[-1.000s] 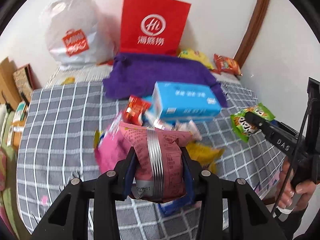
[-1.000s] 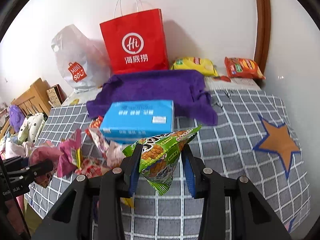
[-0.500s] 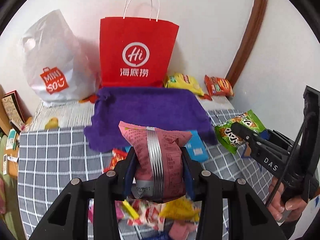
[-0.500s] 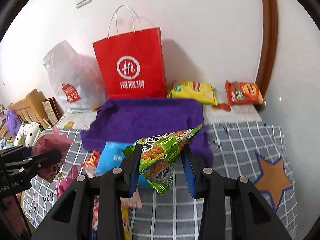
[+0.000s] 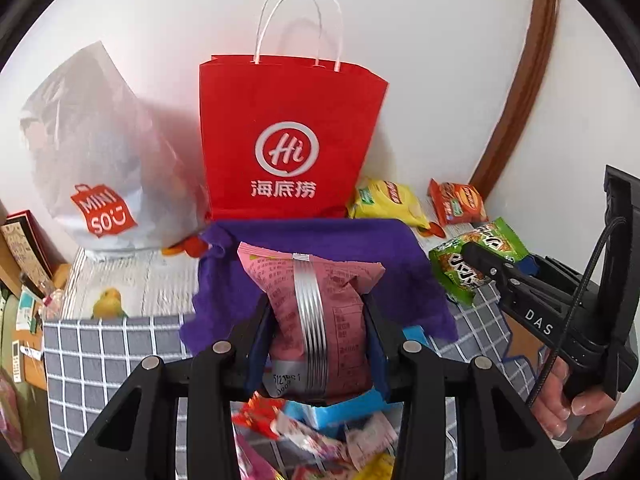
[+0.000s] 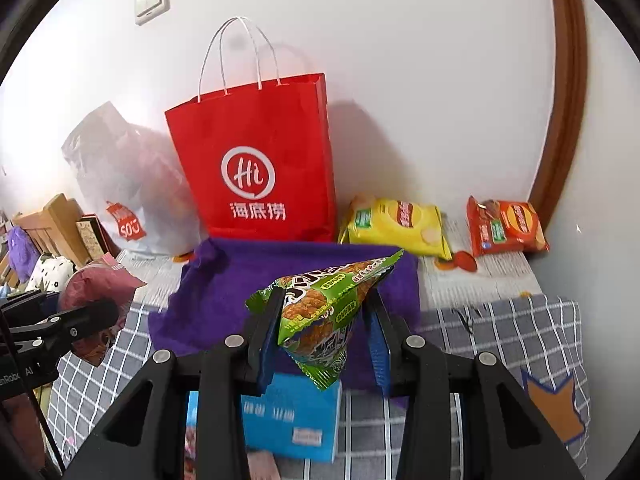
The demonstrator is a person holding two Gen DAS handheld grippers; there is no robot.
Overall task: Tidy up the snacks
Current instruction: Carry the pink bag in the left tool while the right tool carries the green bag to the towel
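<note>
My left gripper (image 5: 318,320) is shut on a pink snack bag (image 5: 316,312) with a silver seam and holds it above the purple cloth (image 5: 320,240). My right gripper (image 6: 324,320) is shut on a green snack bag (image 6: 324,304), also above the purple cloth (image 6: 224,280). The green bag and right gripper show at the right of the left wrist view (image 5: 476,264); the pink bag shows at the left of the right wrist view (image 6: 100,284). A red paper bag (image 5: 288,140) stands open behind the cloth against the wall.
A yellow chip bag (image 6: 396,224) and an orange snack bag (image 6: 504,228) lie right of the red bag. A white plastic bag (image 5: 100,152) stands to its left. A blue box (image 6: 292,416) and loose snacks (image 5: 312,440) lie on the checked cover below the grippers.
Both grippers have risen and moved forward toward the red bag, each still holding its snack. The blue box and loose snacks have dropped to the bottom of both views.
</note>
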